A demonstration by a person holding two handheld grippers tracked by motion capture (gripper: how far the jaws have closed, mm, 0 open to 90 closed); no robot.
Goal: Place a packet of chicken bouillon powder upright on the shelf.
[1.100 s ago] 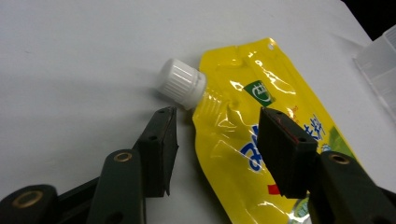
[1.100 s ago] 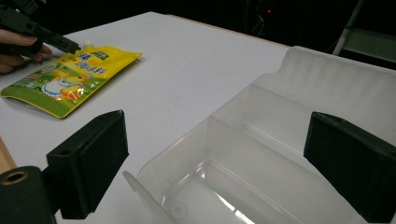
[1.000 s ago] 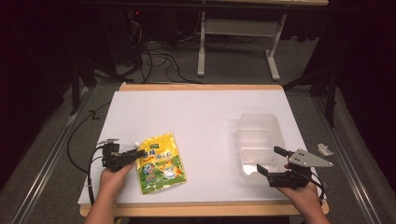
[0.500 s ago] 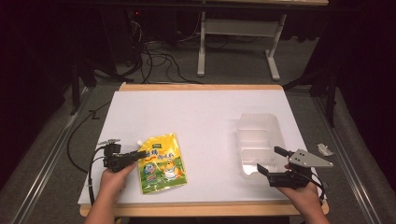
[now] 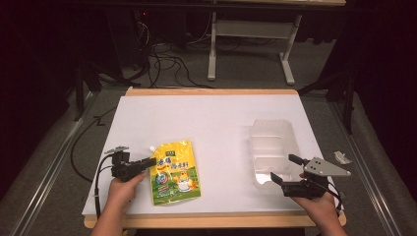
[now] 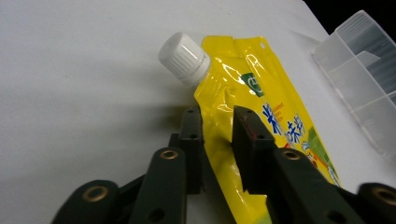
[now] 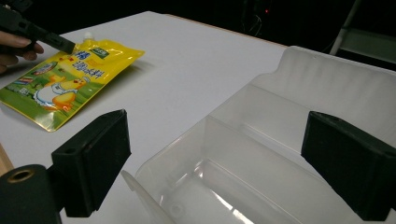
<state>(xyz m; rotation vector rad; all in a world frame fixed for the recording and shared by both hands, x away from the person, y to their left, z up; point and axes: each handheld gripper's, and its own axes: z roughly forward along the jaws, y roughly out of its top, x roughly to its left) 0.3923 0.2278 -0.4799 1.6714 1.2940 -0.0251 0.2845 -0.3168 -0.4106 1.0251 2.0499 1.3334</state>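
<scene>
Pouch [image 5: 174, 170] lay flat, well left of the empty bin [image 5: 272, 150], nothing moved yet. My left claw [image 6: 217, 142] had just been closing, straddling its edge without clearly pinching; my right claw [image 7: 219, 168] gaped wide, holding nothing.

The pouch [image 6: 261, 107] was glossy yellow plastic film with a ribbed white plastic cap [image 6: 183, 59]. The bin [image 7: 261, 154] was smooth translucent plastic. The table [image 5: 216, 118] had a matt white top with a wood edge.
</scene>
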